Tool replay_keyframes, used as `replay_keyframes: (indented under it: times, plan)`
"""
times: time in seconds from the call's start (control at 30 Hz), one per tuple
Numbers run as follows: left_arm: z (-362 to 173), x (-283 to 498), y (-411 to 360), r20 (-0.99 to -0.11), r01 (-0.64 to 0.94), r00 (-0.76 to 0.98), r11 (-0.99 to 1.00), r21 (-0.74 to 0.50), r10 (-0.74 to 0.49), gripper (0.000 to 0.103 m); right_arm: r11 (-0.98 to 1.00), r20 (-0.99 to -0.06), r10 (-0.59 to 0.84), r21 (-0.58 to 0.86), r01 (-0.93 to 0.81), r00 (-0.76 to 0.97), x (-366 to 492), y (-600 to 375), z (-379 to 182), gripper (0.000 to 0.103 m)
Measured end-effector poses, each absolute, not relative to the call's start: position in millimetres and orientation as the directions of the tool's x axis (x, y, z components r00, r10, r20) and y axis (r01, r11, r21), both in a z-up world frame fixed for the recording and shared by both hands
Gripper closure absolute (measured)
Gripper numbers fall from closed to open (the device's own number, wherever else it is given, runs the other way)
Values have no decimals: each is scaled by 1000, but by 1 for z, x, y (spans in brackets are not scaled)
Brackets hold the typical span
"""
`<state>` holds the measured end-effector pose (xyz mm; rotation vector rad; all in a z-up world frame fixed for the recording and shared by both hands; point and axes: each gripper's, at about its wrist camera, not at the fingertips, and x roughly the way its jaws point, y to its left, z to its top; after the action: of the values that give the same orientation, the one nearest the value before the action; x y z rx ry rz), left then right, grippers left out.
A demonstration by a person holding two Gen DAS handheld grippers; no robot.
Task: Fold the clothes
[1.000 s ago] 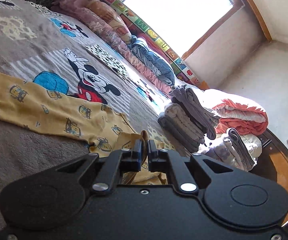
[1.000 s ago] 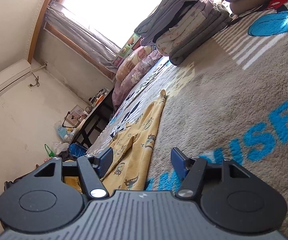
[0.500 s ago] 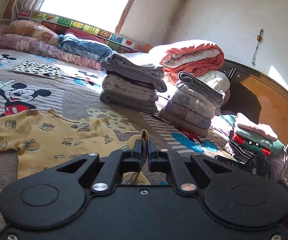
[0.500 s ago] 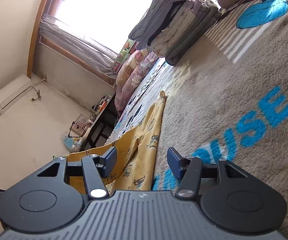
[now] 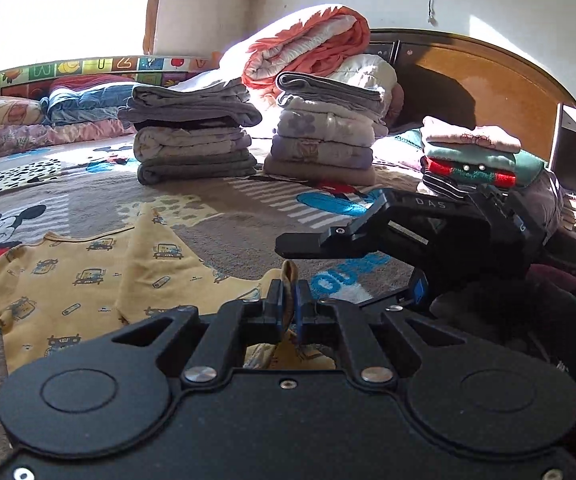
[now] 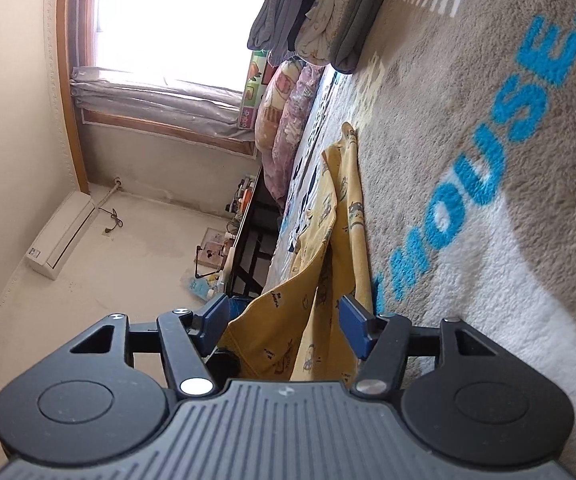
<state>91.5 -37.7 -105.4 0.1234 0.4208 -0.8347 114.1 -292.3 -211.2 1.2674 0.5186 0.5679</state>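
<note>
Left hand-held gripper pinches yellow shirt edge; right hand-held gripper opening, shirt between jaws untouched; folded stacks on bed behind.

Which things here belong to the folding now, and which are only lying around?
Job in hand:
- yellow printed garment
- left gripper, shut on its edge
- right gripper, jaws opening, cloth between them

Lying about:
- folded grey stacks
- orange quilt
- pillows
</note>
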Motion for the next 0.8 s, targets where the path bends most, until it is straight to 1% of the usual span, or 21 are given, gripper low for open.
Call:
replay_keyframes:
  times: [0.23, 0.33, 0.53, 0.8]
  plan:
    - [-114, 82, -49, -454, 774, 579, 632, 45, -677, 100, 159, -40, 662, 983, -88, 748, 112, -287, -213, 43]
    - [-116, 78, -52, -470, 784, 578, 614, 92, -667, 100, 173, -54, 660, 982, -81, 749, 111, -286, -212, 46]
    - [-122, 74, -55, -501, 794, 573, 590, 145, -649, 100, 190, -73, 656, 979, -71, 751, 109, -285, -212, 51]
    - [-131, 67, -66, -540, 807, 572, 543, 233, -618, 100, 265, -113, 622, 961, -73, 775, 104, -287, -205, 51]
